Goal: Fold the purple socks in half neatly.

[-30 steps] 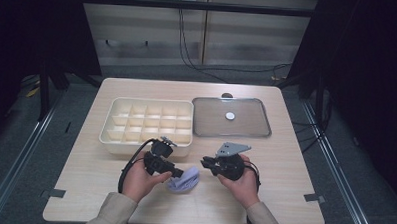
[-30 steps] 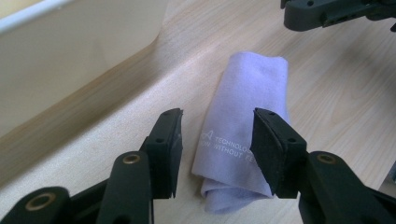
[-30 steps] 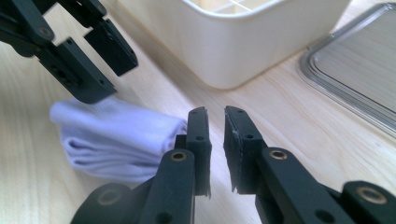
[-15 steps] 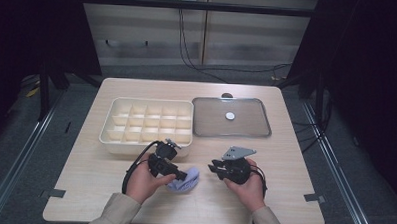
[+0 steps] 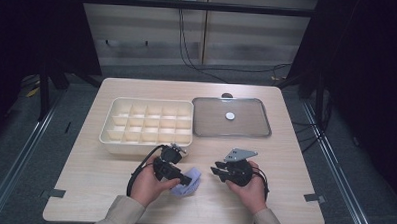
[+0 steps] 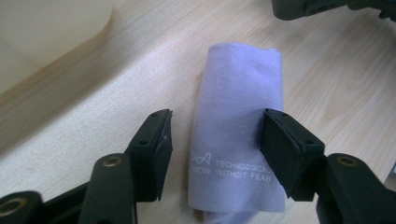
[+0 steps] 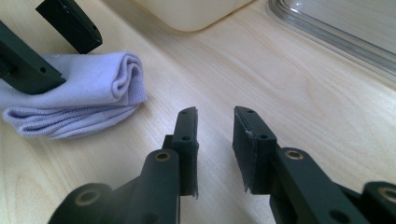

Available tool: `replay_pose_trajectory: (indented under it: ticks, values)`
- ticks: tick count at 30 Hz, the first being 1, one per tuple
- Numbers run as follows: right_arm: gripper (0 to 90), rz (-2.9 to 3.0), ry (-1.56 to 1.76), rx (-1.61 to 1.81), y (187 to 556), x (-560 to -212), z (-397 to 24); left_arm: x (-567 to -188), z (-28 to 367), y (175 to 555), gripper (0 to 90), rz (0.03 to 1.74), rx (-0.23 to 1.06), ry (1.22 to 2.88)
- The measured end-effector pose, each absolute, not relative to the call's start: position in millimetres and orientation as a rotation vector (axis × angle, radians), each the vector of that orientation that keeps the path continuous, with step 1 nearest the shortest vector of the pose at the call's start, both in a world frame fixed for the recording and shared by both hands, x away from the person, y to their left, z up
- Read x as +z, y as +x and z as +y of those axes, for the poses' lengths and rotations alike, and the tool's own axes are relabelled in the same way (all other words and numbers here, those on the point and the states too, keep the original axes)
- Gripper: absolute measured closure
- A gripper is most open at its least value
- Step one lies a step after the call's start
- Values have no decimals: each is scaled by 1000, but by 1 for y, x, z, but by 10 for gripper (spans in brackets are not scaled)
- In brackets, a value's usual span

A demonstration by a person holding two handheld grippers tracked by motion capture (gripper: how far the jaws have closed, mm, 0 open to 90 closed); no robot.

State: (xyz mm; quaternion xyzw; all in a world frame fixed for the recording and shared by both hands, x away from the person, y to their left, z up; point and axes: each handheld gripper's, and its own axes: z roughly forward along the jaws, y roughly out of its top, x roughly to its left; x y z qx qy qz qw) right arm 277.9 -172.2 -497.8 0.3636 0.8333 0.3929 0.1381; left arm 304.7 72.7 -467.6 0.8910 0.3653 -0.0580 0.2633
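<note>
The left claw [image 6: 215, 149] has just been opening around the folded cloth [image 6: 238, 126] on the counter [image 5: 295, 160], while the right claw [image 7: 215, 144], also opening and empty, waits beside, so the fold seems done.

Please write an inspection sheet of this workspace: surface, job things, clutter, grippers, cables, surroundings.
Surface: wooden table, bare in most places.
Job's things: folded lilac cloth lies flat on the table near the front edge.
Clutter: cream divided box, compartments look empty; clear lid beside it.
Grippers: left gripper straddles the cloth, jaws just opening, one pad clear of it, the other at its edge; right gripper open, holding nothing, apart from the cloth.
Cables: a black cable loops from the left gripper; more run on the floor behind.
Surroundings: dark curtains, grey floor.
</note>
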Motion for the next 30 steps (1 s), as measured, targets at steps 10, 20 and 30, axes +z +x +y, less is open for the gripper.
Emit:
replay_pose_trajectory:
  ticks: [10,20,30]
  values:
    - [652,2406,1069,1112,279,-501,-173,-473,68,300,396,977,-162,2426]
    - [627,2399,1081,1107,280,-502,-176,-473,64,295,584,957,-235,2440]
    - [585,2397,1077,1110,281,-502,-176,-468,58,291,771,943,-239,2488]
